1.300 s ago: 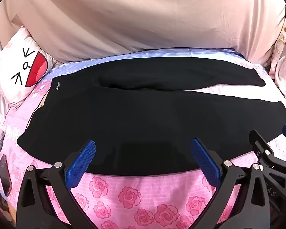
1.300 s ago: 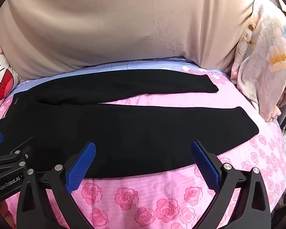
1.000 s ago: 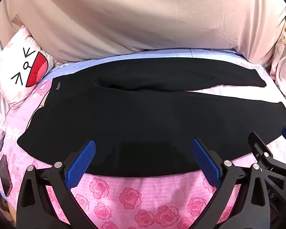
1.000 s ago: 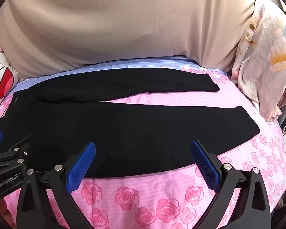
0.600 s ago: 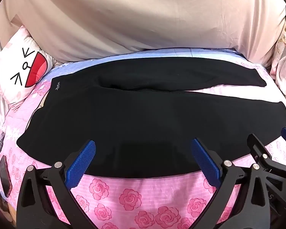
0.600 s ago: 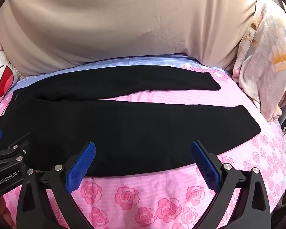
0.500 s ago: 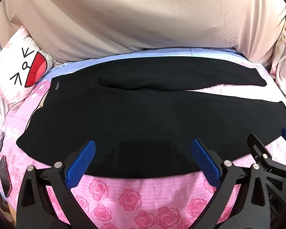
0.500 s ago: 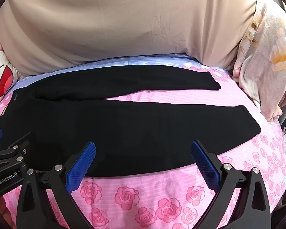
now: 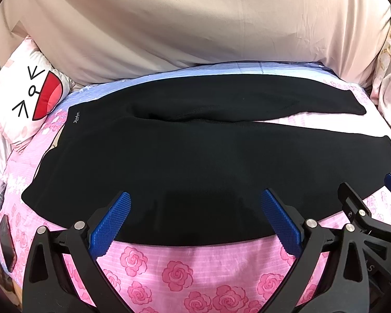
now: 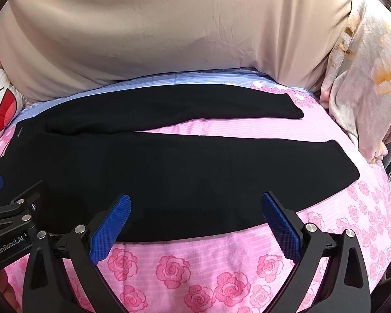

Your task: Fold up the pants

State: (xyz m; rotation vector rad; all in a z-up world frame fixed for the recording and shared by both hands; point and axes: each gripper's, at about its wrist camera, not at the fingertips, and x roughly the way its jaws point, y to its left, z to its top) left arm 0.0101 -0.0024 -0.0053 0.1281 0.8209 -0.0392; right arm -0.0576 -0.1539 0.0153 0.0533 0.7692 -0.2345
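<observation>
A pair of black pants (image 9: 185, 161) lies spread flat on a pink bedsheet (image 9: 174, 268) printed with roses. The waistband sits toward nine o'clock, with a small white logo (image 9: 77, 118) at its far corner, and the two legs run toward three o'clock. The legs fork apart — the far leg (image 10: 169, 107) ends short of the near leg (image 10: 195, 180), with a wedge of pink sheet between them.

The left gripper (image 9: 195, 221) hangs over the near edge of the pants at six o'clock, its blue pads (image 9: 112, 224) spread wide and holding nothing. The right gripper (image 10: 195, 221) hangs over the same near edge further along the leg, also spread wide and empty. Each shows at the edge of the other's view.

A beige blanket (image 9: 195, 26) bulks along the far side at twelve o'clock. A cat-face pillow (image 9: 26, 99) rests at ten o'clock in the left view, just beyond the waistband. A floral quilt (image 10: 365, 78) is bunched at two o'clock in the right view. A phone (image 9: 6, 242) lies on the sheet at eight o'clock, apart from the pants.
</observation>
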